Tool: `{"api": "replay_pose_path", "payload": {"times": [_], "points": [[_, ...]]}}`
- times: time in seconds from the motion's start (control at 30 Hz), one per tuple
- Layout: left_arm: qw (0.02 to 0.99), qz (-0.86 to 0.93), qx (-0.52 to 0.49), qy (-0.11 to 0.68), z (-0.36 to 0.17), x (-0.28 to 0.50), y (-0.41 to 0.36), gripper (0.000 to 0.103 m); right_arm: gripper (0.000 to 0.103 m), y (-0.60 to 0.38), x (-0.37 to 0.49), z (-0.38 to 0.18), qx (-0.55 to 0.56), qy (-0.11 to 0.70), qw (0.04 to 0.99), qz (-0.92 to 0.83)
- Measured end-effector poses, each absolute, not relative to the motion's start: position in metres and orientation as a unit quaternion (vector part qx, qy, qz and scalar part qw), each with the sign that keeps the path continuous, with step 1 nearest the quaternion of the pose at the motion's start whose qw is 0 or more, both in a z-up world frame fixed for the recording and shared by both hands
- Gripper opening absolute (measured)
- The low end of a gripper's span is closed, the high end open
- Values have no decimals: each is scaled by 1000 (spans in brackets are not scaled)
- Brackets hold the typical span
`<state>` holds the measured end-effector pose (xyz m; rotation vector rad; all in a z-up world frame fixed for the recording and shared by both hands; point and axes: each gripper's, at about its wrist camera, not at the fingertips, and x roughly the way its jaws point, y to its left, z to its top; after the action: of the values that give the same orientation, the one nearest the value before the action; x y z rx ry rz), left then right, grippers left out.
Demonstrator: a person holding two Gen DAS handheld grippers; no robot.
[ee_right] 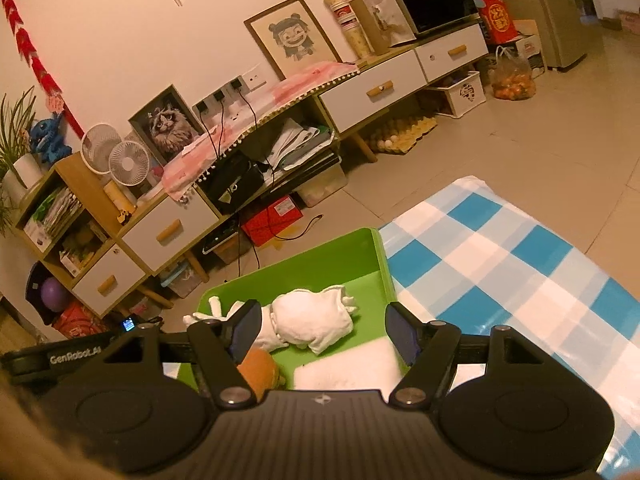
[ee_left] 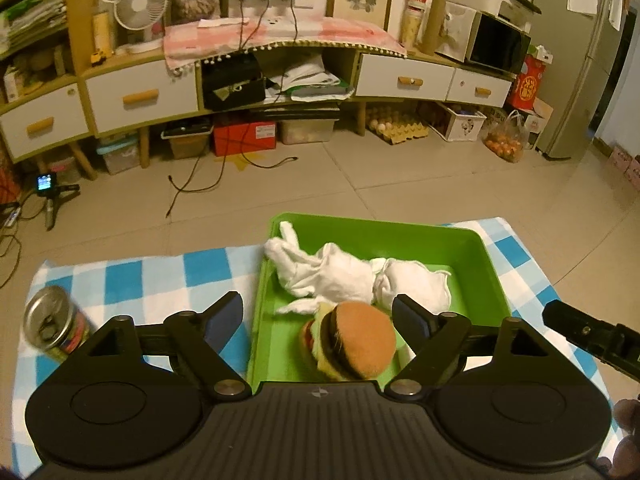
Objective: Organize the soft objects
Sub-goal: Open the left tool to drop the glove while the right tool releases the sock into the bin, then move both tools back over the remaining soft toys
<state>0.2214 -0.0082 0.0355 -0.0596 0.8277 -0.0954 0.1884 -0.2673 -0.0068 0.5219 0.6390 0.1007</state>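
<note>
- The left gripper (ee_left: 318,312) is seen with its jaws spread wide above the near end of a green tray (ee_left: 486,256); nothing is gripped between them.
- A plush hamburger (ee_left: 354,340) is seen lying in the tray between and below the left fingers, closer to the right-hand one; no pad is pressed against it.
- Beyond the burger, white cloth gloves (ee_left: 336,276) are bunched in the middle of the tray, with one fingered end draped over the tray's left rim.
- The right gripper (ee_right: 324,330) is held partly open over the same tray, and nothing is clamped in it.
- From the right wrist view, a rolled white glove (ee_right: 316,318) lies in the tray between and beyond the two fingers, apart from both pads.
- The hamburger (ee_right: 258,372) is partly hidden under the right gripper's left finger, and a flat white soft piece (ee_right: 344,368) lies just below the gap.
- The tray is set on a blue-and-white checked cloth (ee_left: 132,280), on which an opened can (ee_left: 54,322) stands well to the left.
</note>
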Motion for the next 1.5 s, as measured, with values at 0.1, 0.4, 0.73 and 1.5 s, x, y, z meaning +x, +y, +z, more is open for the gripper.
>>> {"api": "replay_pose_path", "payload": {"times": [0.1,0.4,0.73,1.5], "points": [[915,-43,-35,400,40,209,-2,81,35,-267,178,-1,245,310,917,51],[923,-41,-47,379,50,164,18,88,42,-258,144,8,213,308,925,64],[927,-39,-53,369,46,109,35,98,51,-245,109,19,179,307,931,89],[931,-13,-74,358,-13,13,81,98,57,-212,44,-1,53,291,943,151]]}}
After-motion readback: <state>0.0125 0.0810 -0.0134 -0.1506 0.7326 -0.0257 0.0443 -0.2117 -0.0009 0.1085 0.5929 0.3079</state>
